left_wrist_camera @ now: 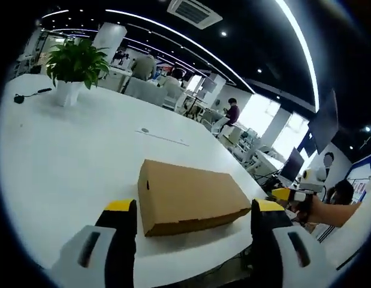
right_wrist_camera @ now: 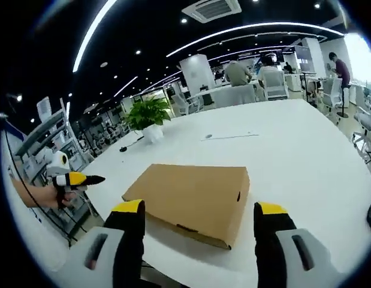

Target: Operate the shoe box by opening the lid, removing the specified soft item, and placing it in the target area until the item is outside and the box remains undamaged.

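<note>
While the shoe box (left_wrist_camera: pixel 188 197) lies closed on the white bench (left_wrist_camera: pixel 71 162), we hold the left tool (left_wrist_camera: pixel 194 219) and right tool (right_wrist_camera: pixel 198 221) spread and empty, both short of it. Next, we judge, comes catching the lid's front edge gently.

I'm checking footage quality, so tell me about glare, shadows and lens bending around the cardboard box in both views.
Left gripper view: bright window glare at right, ceiling light strips bowed by the fisheye, soft shadow under the closed cardboard shoe box on the white table. Right gripper view: window blown out at top right, table edge curved, box evenly lit and sharp, potted plant small but clear.
</note>
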Demonstrator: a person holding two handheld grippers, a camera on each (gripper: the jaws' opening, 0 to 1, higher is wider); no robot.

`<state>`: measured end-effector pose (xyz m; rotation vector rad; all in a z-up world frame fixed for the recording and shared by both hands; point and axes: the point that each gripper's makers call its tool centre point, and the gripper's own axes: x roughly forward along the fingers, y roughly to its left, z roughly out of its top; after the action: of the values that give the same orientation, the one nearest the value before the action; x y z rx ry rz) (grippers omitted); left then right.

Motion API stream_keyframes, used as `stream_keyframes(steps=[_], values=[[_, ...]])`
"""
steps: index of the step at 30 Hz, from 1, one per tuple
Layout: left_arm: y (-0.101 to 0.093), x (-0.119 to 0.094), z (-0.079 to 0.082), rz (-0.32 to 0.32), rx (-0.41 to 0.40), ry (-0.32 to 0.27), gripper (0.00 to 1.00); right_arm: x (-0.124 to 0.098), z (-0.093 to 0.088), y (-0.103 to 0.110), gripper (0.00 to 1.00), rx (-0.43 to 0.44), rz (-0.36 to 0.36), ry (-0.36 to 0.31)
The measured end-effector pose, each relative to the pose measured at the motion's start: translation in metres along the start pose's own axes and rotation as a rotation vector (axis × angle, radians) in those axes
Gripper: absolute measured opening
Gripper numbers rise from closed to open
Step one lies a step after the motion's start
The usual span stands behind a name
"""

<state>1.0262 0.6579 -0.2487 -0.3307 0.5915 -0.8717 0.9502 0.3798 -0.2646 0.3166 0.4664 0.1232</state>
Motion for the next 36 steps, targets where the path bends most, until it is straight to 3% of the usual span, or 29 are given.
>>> stream_keyframes(steps=[6, 8, 10, 12, 13, 14, 16, 18, 19, 20, 22, 23, 26, 29, 33, 36], values=[[0.011, -0.002, 0.012, -0.011, -0.139, -0.05, 0.86, 0.001, 0.004, -0.001, 0.8, 0.073, 0.004, -0.004], [0.011, -0.001, 0.006, -0.037, -0.19, -0.007, 0.88, 0.001, -0.002, -0.002, 0.78, 0.066, -0.017, 0.02], [0.007, -0.001, 0.0, -0.07, -0.155, 0.072, 0.89, 0.0, -0.007, 0.004, 0.73, 0.084, 0.024, 0.03], [0.015, 0.001, 0.011, -0.029, -0.145, 0.033, 0.86, 0.0, -0.011, 0.005, 0.71, 0.15, 0.035, 0.039], [0.015, 0.003, 0.016, -0.036, -0.196, 0.011, 0.86, 0.0, -0.011, 0.004, 0.69, 0.18, 0.034, 0.032], [0.019, 0.007, 0.016, -0.025, -0.242, 0.01, 0.84, 0.0, -0.01, 0.006, 0.64, 0.216, 0.047, 0.018], [0.025, 0.01, 0.004, 0.011, -0.308, 0.045, 0.71, -0.001, -0.011, 0.004, 0.49, 0.245, 0.054, 0.023], [0.03, 0.013, -0.001, 0.04, -0.277, 0.025, 0.6, 0.0, -0.009, 0.001, 0.5, 0.282, 0.047, -0.003], [0.038, 0.015, -0.007, 0.081, -0.287, 0.025, 0.63, -0.001, -0.009, -0.001, 0.52, 0.29, 0.043, -0.008], [0.038, 0.017, -0.011, 0.083, -0.34, 0.013, 0.67, -0.002, -0.006, 0.001, 0.53, 0.297, 0.04, -0.013], [0.033, 0.019, -0.012, 0.054, -0.484, -0.026, 0.68, -0.005, -0.005, -0.005, 0.51, 0.318, 0.04, -0.019], [0.033, 0.019, -0.012, 0.048, -0.517, -0.039, 0.67, -0.005, -0.004, -0.007, 0.51, 0.328, 0.04, -0.022], [0.037, 0.019, -0.014, 0.066, -0.499, -0.042, 0.7, -0.007, 0.003, -0.008, 0.51, 0.416, 0.045, -0.072], [0.042, 0.017, -0.009, 0.066, -0.587, -0.084, 0.72, -0.009, 0.01, -0.014, 0.51, 0.519, 0.058, -0.127], [0.049, 0.013, -0.01, 0.058, -0.684, -0.123, 0.73, -0.01, 0.007, -0.024, 0.48, 0.573, 0.048, -0.164], [0.053, 0.013, -0.017, 0.06, -0.701, -0.122, 0.75, -0.01, 0.004, -0.026, 0.42, 0.564, 0.034, -0.18]])
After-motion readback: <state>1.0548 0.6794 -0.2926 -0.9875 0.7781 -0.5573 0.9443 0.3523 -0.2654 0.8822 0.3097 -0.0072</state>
